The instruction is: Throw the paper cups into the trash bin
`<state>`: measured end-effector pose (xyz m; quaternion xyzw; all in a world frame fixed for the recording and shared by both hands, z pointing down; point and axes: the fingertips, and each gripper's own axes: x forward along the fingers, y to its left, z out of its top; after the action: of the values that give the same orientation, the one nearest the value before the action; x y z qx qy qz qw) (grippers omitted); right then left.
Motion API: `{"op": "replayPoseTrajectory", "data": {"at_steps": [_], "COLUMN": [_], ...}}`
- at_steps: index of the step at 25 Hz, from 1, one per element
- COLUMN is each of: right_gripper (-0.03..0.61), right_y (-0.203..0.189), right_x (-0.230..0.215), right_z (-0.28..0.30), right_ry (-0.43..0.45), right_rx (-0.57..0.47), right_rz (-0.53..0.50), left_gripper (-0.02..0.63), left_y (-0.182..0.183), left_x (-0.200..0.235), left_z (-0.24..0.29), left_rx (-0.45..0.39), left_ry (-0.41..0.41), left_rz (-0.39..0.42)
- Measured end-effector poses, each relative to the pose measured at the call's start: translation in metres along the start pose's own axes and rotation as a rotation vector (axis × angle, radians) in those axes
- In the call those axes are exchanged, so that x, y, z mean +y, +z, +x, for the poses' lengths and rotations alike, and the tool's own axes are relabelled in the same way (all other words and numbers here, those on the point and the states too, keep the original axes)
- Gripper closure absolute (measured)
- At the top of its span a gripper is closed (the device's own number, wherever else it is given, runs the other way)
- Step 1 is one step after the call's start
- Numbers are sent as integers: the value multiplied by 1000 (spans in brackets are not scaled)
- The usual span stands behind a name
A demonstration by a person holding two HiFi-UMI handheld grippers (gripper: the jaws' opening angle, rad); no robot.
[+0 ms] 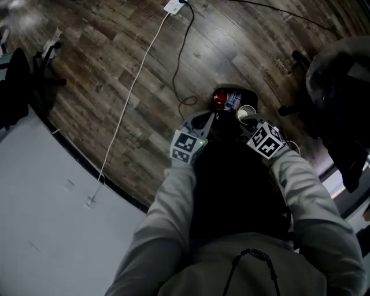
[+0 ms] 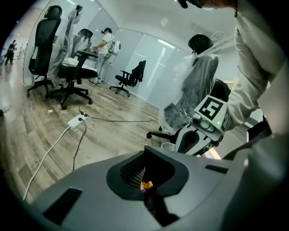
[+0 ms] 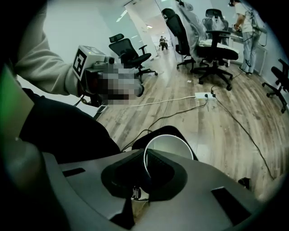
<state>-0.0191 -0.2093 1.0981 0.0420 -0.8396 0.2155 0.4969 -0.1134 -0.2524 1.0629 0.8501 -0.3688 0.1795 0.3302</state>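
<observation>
Trailing over the wooden floor (image 1: 115, 63) well left of the black trash bin (image 1: 243, 92), a white cable (image 1: 136, 81) runs from a power strip (image 1: 173, 7), and a black cable (image 1: 180, 63) loops down nearer the bin's left side. Just left of the bin hangs the left tool (image 1: 209, 118), held out on a grey sleeve (image 1: 173, 196) with its marker cube turned up toward the person. In the left gripper view its jaws are pressed together with nothing gripped between them. The bin itself stands open on the floor in front of the person, with red and pale rubbish showing inside it. The paper cup (image 1: 247, 113) sits over the bin's near right edge, roughly upright, its mouth open to the head view, and it is not down among the rubbish. The right tool (image 1: 250, 122) pinches the cup by its wall at the rim, one jaw inside the cup and the other outside, nearly closed on the thin paper. Right of the bin, an office chair (image 1: 338, 81) under a dark cover stands on the floor, its wheeled base being the part nearest the bin.
</observation>
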Motion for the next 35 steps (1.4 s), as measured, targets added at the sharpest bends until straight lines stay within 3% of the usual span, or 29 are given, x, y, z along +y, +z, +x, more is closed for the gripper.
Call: {"op": "replayPoseTrajectory", "data": {"at_steps": [3,8,16,17,18,20,29,35], "right_gripper": [540,540,538,480,374,346,342,344], "right_y": [-14,-42,-51,-50,-50,-49,-49,-21], "right_x": [-3,-7,-2,1,3,3,-1,25], "right_z": [35,77,89,88,87,82,42,-38], "right_ry": [32,60,54,57,60,54,15,-25], "right_rx": [25,64,-25,-35,-43,-53,-68,-69], "right_rz": [-22,-47,2,19,33,41,90,96], "left_gripper": [624,624,624,624,624,624,624,624], "left_y": [-27,-50,-44,-43,-43,-45,-25,33], "left_x": [12,-1,2,2,3,3,-27,-66], "left_z": [17,34,31,29,27,26,6,-45], "left_rx": [12,40,17,7,4,13,17,3], "left_ry": [18,-29,-11,-4,2,10,-11,-21], "left_rz": [-38,-34,-42,-58,-69,-72,-79,-81]}}
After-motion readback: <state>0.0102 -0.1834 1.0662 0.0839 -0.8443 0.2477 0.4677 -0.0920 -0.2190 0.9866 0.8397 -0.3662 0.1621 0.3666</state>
